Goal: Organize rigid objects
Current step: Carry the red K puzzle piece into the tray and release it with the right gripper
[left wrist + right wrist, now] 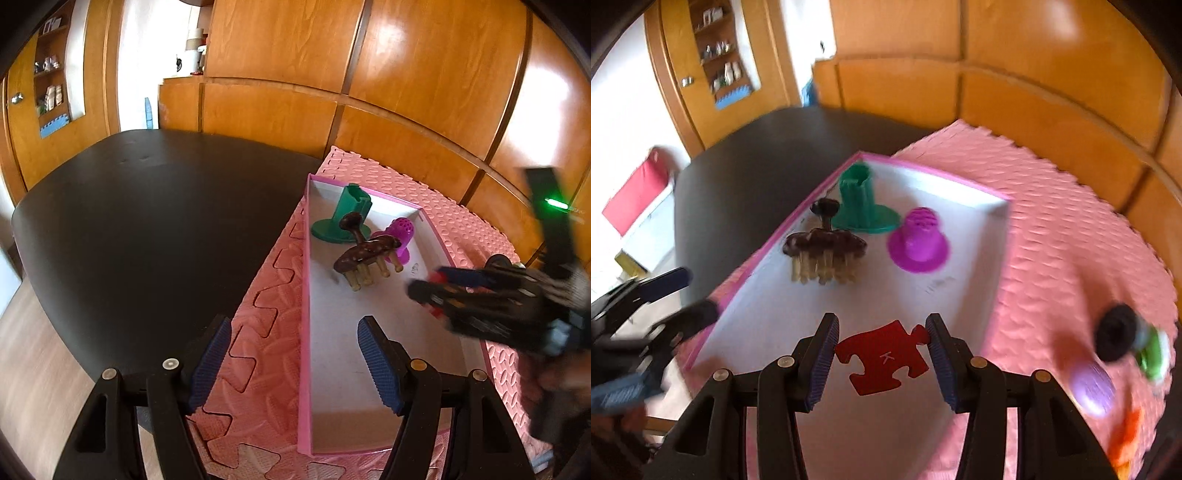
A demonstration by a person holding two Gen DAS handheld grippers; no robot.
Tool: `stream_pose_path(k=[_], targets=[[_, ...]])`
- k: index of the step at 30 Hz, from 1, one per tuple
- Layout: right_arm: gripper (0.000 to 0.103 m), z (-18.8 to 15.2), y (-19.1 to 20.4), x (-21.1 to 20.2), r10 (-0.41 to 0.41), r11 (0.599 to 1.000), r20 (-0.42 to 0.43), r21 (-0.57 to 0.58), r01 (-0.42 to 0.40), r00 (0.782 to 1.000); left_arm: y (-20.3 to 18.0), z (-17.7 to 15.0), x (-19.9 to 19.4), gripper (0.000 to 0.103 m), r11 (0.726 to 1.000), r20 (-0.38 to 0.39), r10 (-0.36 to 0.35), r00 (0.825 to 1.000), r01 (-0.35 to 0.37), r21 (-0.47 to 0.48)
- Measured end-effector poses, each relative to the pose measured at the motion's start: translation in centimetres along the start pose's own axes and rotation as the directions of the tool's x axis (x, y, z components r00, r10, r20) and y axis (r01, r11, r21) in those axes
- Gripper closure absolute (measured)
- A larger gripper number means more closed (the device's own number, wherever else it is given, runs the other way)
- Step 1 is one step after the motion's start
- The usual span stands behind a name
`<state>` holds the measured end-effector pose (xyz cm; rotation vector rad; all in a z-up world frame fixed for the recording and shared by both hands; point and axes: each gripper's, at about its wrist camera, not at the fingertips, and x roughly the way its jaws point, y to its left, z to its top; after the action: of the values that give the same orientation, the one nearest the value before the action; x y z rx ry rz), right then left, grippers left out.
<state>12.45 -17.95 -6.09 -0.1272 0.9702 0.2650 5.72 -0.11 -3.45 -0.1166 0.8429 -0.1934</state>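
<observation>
My right gripper [882,354] is shut on a red puzzle piece [882,358] marked K, held over the near end of the pink-rimmed white box [993,258]. Inside the box stand a green stand [860,206], a purple perforated cap [919,240] and a dark brown massager [823,247] with wooden pegs. In the left wrist view my left gripper [295,365] is open and holds nothing, straddling the box's left rim [303,332]; the right gripper [461,291] shows blurred at the right, over the box. The same green stand [343,218], purple cap [397,236] and massager [365,254] lie at the far end.
The box rests on a pink foam mat [266,332] laid over a black table [147,229]. On the mat to the right lie a black round object [1117,332], a green piece [1152,354], a lilac oval [1093,387] and an orange piece [1126,439]. Wooden cabinets [406,74] stand behind.
</observation>
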Motion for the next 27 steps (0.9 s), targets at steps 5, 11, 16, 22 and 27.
stream_pose_path(k=[5,11,16,22,27], targets=[[0.054,2.4,-0.9,3.9,-0.020,0.998,-0.030,0.066,0.022,0.999,0.4,0.0,0.3,0.031,1.000,-0.007,0.001,1.000,-0.001,-0.009],[0.053,2.1,-1.3,3.4,-0.004,0.995,-0.001,0.100,0.004,1.000,0.6,-0.1,0.6,0.031,1.000,-0.014,-0.001,1.000,0.000,-0.016],[0.048,1.3,-1.5,2.2,0.004,0.993,0.027,0.117,-0.007,1.000,0.1,-0.1,0.3,0.031,1.000,-0.008,-0.006,1.000,0.006,0.001],[0.043,0.0,-1.6,-0.1,-0.003,0.992,0.068,0.126,-0.005,0.998,-0.7,-0.3,-0.2,0.030,1.000,-0.002,-0.004,1.000,0.004,0.020],[0.042,-1.2,-1.7,-2.1,-0.026,0.993,0.103,0.117,0.014,0.994,-1.6,-0.5,-0.6,0.030,0.999,0.003,-0.009,1.000,0.009,0.043]])
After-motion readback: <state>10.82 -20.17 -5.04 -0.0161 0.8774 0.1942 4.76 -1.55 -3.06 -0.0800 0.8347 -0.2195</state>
